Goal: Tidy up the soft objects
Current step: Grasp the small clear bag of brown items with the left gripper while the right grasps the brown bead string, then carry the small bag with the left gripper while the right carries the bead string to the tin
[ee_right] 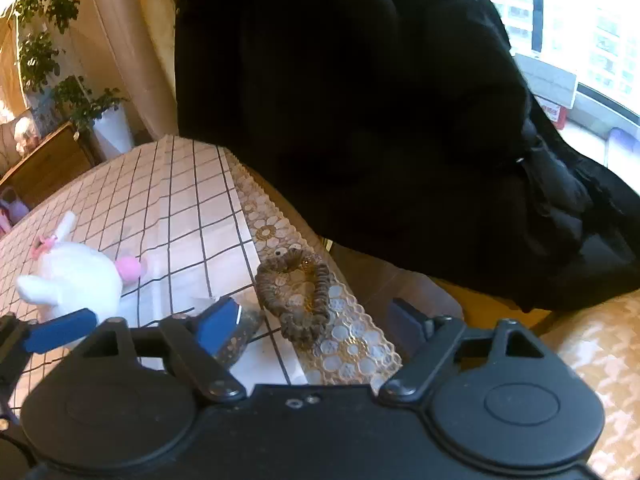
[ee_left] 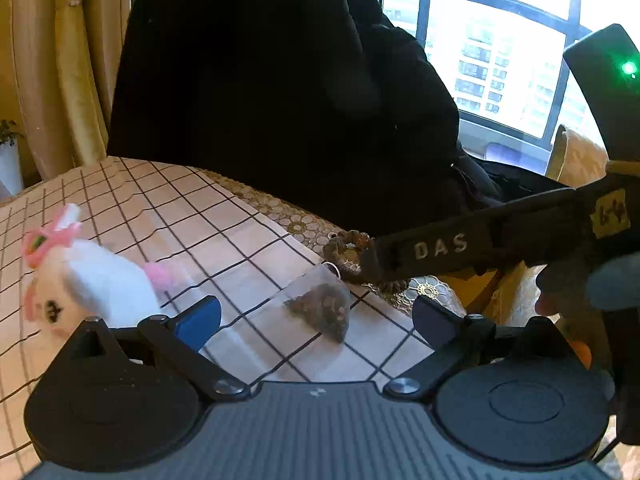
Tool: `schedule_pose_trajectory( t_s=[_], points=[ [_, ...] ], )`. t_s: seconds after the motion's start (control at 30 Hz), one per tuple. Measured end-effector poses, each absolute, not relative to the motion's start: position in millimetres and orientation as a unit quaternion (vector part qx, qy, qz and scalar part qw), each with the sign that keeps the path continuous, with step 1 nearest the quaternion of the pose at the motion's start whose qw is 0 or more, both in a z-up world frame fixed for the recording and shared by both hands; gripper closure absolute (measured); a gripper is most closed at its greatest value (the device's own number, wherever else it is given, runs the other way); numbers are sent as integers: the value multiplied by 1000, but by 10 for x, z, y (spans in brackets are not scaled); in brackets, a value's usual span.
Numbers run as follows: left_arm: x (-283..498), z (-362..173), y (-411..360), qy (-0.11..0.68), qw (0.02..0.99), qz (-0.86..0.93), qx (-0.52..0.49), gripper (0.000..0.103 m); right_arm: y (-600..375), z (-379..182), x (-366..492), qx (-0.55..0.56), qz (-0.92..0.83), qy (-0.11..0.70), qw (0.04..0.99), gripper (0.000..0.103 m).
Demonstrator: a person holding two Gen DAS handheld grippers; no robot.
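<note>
Brown scrunchie (ee_right: pixel 295 298) between the spread fingers of the right tool (ee_right: pixel 316 320).

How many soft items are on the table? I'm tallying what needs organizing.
3: a white plush bunny on the checked cloth, a small clear pouch of brown bits in the middle, and a brown scrunchie on the lace edge. Others may lie out of view.
</note>
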State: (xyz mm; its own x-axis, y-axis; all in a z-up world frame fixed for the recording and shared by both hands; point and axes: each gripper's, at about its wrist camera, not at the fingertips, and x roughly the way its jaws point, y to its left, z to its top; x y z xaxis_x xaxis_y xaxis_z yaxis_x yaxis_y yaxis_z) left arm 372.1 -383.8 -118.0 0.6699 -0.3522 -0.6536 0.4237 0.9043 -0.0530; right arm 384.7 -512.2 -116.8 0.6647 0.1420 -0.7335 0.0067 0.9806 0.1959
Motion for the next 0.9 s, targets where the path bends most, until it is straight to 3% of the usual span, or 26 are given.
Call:
schedule_pose_trajectory(
  t_s=[0.2, 0.33, 0.5, 0.57, 0.7, 0.9],
  points=[
    [3906, -1359, -3930, 353, 909, -214, 54, 1, -5091, -1302, 3996, 92, 39, 424, 900, 31],
    [3988, -1454, -3950, 362, 908, -209, 43, 2, -5075, -1424, 4056, 90, 36, 438, 894, 41],
    [4038, -1535, -3954, 372, 902, -215, 48, 35, -5031, -1426, 4064, 64, 24, 435, 898, 55],
    [4052, -1556, -3952, 367, 903, -215, 55, 40, -4993, -1413, 4047, 47, 28, 432, 900, 59],
    [4069, -1541, -3905, 365, 904, -217, 53, 65, -4908, -1379, 4017, 18, 28, 425, 904, 77],
    [4113, -1493, -3844, 376, 899, -218, 46, 85, -4823, -1341, 3973, -8, 23, 419, 908, 87]
  ],
)
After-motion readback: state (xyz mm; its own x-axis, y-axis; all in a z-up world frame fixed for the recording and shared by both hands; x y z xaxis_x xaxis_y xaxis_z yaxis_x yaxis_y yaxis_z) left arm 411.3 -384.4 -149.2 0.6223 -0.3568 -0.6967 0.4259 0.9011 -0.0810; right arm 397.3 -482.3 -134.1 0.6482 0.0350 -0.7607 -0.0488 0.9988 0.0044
